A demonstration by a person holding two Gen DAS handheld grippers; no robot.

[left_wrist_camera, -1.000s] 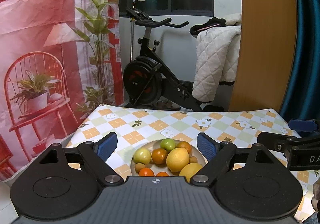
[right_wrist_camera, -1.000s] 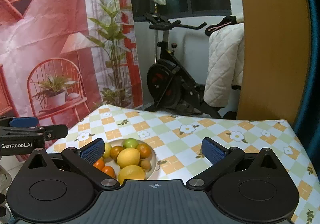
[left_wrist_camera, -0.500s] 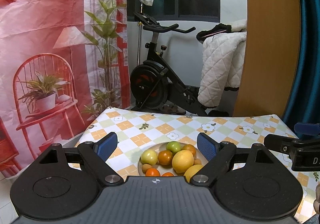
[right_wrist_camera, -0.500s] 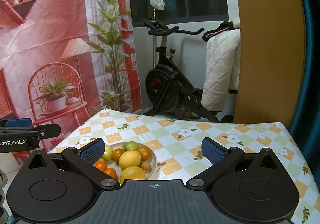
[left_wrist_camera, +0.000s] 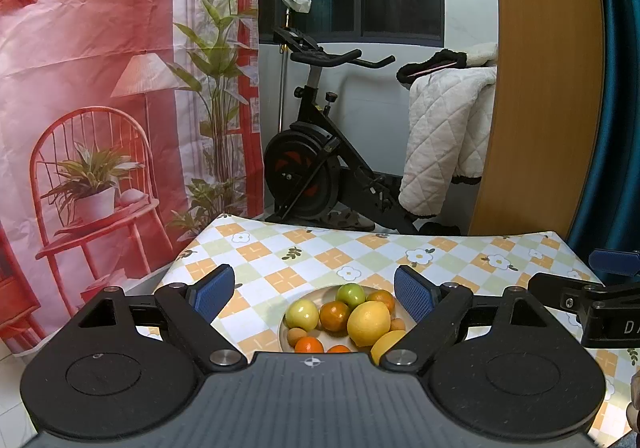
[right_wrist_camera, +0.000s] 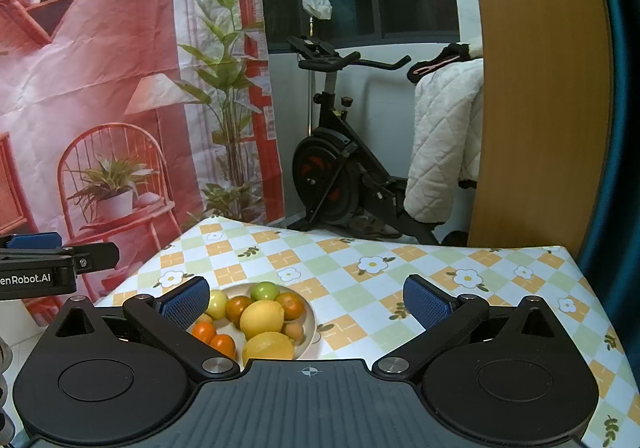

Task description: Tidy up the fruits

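Table (left_wrist_camera: pixel 460 248) (right_wrist_camera: pixel 500 288): covered by a checked cloth of orange, pale green and white squares printed with white daisies and leaf sprigs. One item is borne directly: a round white shallow plate (left_wrist_camera: pixel 310 294) (right_wrist_camera: pixel 309 312), set on the cloth toward 7 o'clock in the right wrist view, heaped with fruit.

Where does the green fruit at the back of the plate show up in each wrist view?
Left wrist: green fruit, lower centre, between the open fingers.
Right wrist: green fruit, lower left of centre, beside the left finger pad.
Shared landmark: exercise bike behind the table.
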